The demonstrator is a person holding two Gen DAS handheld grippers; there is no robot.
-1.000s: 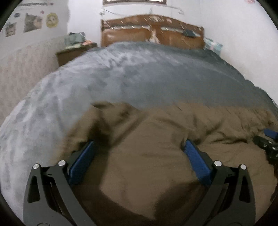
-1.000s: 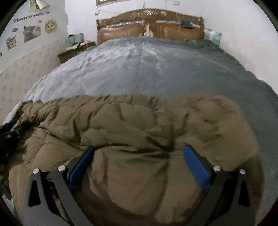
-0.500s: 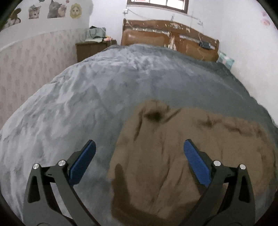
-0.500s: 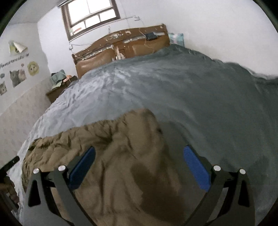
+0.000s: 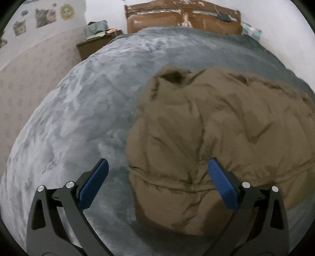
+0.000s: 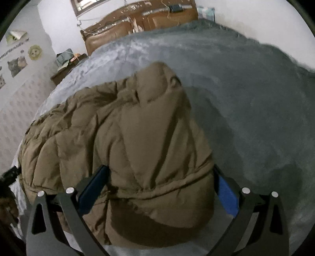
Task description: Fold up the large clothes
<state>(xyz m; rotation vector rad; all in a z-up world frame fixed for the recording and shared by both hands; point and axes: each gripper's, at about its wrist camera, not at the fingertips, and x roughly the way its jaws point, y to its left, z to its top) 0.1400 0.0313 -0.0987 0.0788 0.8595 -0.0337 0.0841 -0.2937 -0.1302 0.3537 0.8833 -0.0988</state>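
Left wrist view shows my left gripper (image 5: 157, 177) spread wide above the puffy brown quilted jacket (image 5: 216, 134) heaped centre-right on the grey plush bedspread (image 5: 78, 118), while my right gripper (image 6: 161, 185), jaws apart, straddles its hem.

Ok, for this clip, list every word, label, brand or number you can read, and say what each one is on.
No text can be read in either view.
Dark lettering strip on the wall, above the cat stickers: too blurred to read.
Stickers on the wall in the left wrist view: pictures only, no words visible.
Brown jacket, grey blanket, headboard: no label or brand visible.
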